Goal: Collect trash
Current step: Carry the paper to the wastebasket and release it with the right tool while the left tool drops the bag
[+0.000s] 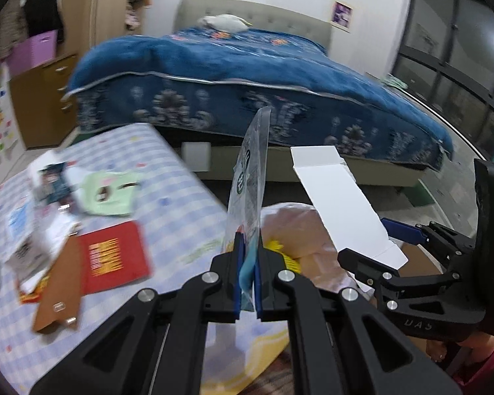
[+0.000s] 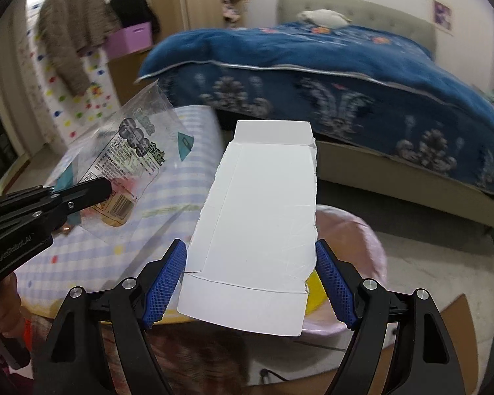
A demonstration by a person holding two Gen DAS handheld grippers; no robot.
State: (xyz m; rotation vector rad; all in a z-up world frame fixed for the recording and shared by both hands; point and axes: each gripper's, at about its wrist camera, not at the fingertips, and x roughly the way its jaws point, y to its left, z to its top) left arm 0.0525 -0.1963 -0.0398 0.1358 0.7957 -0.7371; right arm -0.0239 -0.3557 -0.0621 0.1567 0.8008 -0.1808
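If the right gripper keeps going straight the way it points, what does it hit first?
Probably the pink bin just below and ahead: the right gripper, holding the white flattened carton, points down at it. Depth is unclear.

Left gripper [image 1: 247, 263]: black linkage arms joined by silver round-head screws; blue pads lining the jaws; right gripper [image 2: 250, 283]: same build, blue pads cross-hatched; pink sleeve [image 1: 490, 358] seen behind it.
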